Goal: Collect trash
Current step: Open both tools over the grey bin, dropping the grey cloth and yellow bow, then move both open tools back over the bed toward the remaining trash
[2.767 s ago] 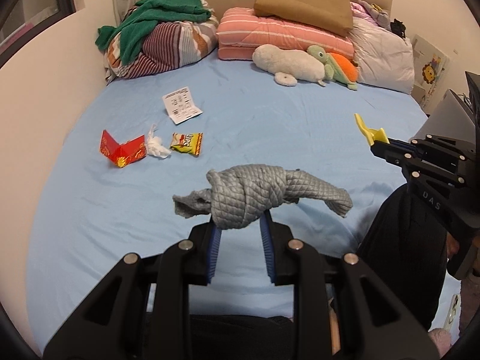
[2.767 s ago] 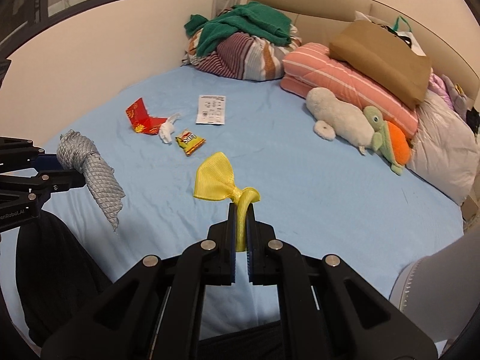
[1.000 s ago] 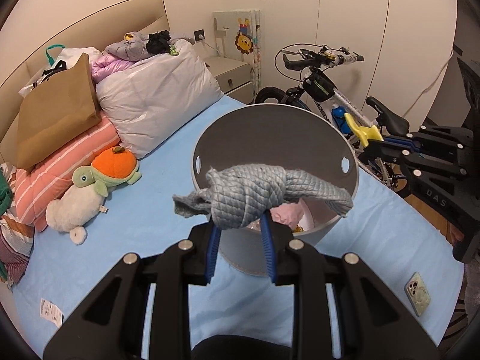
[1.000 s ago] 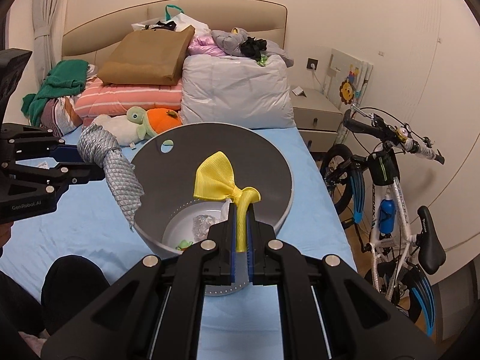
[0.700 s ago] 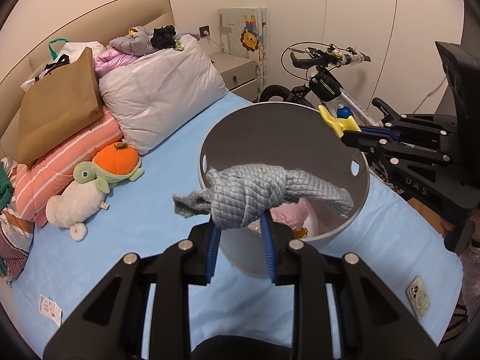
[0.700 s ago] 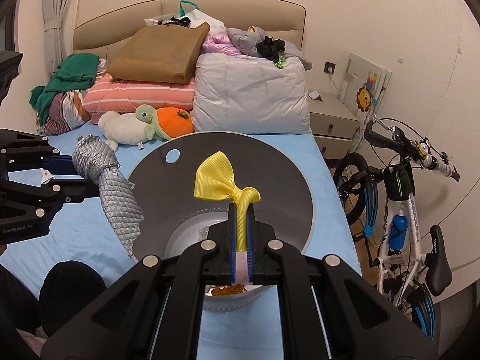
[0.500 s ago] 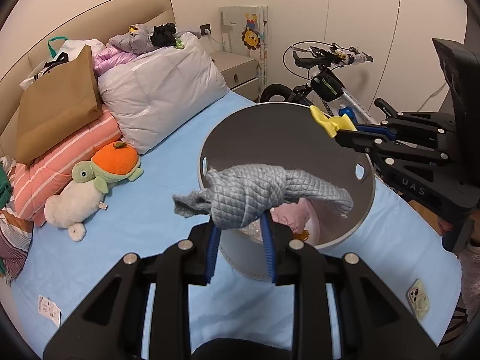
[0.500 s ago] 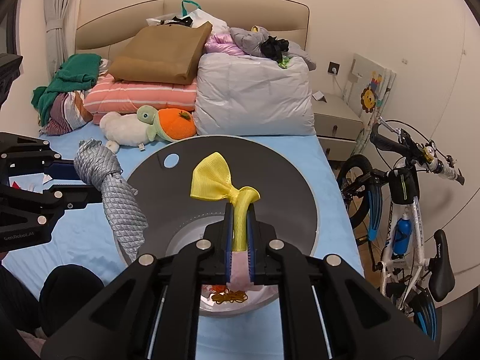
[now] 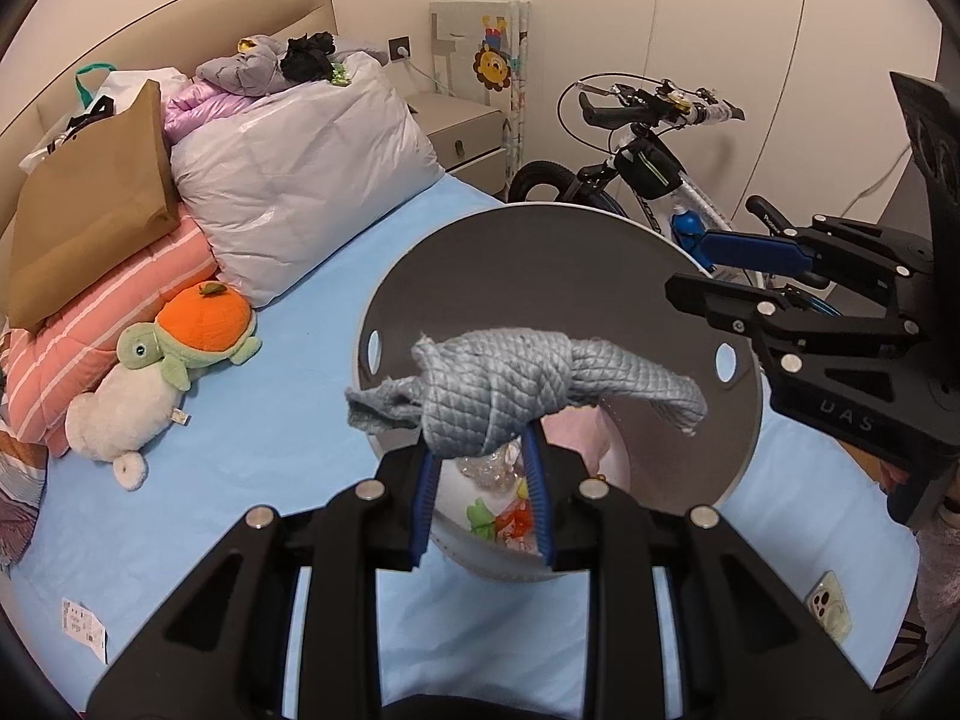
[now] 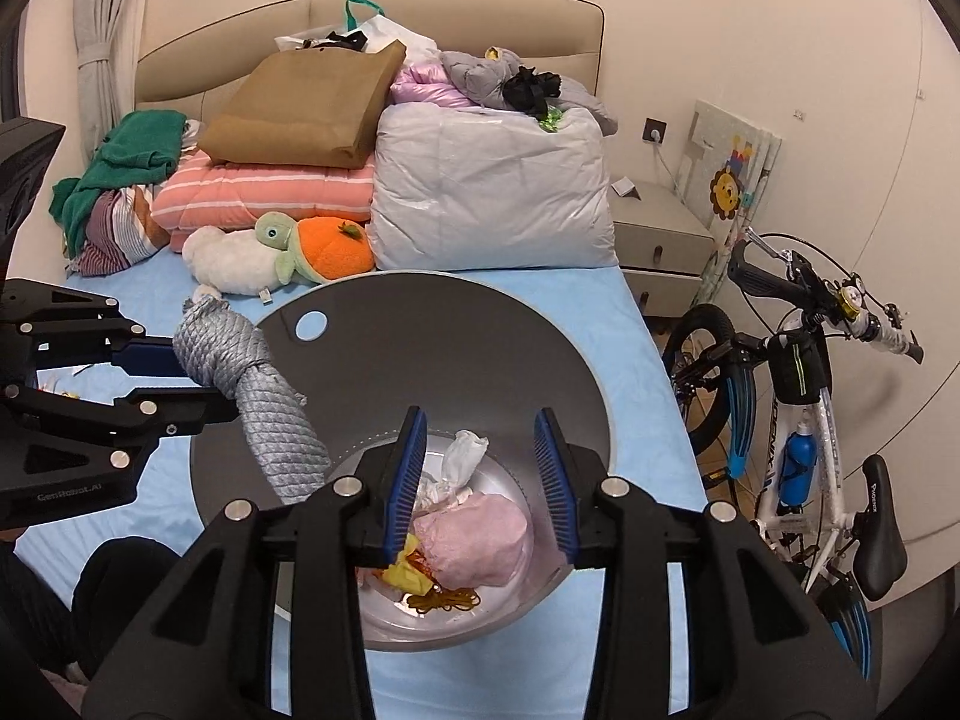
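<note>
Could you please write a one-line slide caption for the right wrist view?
Right gripper opening empty above the grey bin, yellow ribbon inside, left gripper holding a knotted grey cloth.

Black hand-held gripper (image 10: 480, 480), blue pads (silver screws)

Gray cloth (image 9: 498, 396) perhaps hides bin (image 9: 738, 420) contents.

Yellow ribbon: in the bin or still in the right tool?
In the bin: the yellow ribbon lies among its trash, and the right tool, jaws opening, holds nothing.
</note>
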Motion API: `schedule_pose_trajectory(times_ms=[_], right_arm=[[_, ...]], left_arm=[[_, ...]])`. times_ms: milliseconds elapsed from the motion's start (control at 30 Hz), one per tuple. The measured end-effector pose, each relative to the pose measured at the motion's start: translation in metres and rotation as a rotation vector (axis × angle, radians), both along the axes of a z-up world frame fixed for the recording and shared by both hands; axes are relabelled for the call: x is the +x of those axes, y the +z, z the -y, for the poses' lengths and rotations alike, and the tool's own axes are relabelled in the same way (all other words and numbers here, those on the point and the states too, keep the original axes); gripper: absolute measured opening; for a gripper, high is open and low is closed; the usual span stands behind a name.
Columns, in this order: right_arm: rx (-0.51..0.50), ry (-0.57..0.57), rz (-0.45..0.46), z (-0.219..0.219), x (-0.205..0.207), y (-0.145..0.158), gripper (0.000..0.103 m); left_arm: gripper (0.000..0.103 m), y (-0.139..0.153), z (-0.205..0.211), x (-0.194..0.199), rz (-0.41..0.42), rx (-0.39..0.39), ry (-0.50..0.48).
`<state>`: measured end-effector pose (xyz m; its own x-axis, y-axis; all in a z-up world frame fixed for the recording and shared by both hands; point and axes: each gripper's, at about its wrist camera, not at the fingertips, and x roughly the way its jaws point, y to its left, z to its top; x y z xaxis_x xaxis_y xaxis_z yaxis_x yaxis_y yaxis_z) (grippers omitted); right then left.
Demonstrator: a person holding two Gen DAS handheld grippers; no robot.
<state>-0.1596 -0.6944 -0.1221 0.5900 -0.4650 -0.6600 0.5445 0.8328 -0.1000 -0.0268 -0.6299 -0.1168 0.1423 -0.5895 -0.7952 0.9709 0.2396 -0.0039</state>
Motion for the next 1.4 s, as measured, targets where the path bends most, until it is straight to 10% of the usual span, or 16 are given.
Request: schedule_pose_trajectory(times_ms=[167,800,1400], right_arm=[[-0.006,-0.008,-0.004,0.001,-0.002,0.002,0.036],[0.013,0.090,0.003,-0.058,0.030,0.003,0.038],[-0.011,0.359,-0.017,-0.206,0.129,0.003,0.042]], left_arm=[[0.074,-0.005,0.006,0.002,-0.029,0.014,0.018],[0.074,0.006,-0.091,0.021,0.005,-0.020,0.163],[0.074,0.015,-0.260,0.063,0.022,-0.080,0.427]])
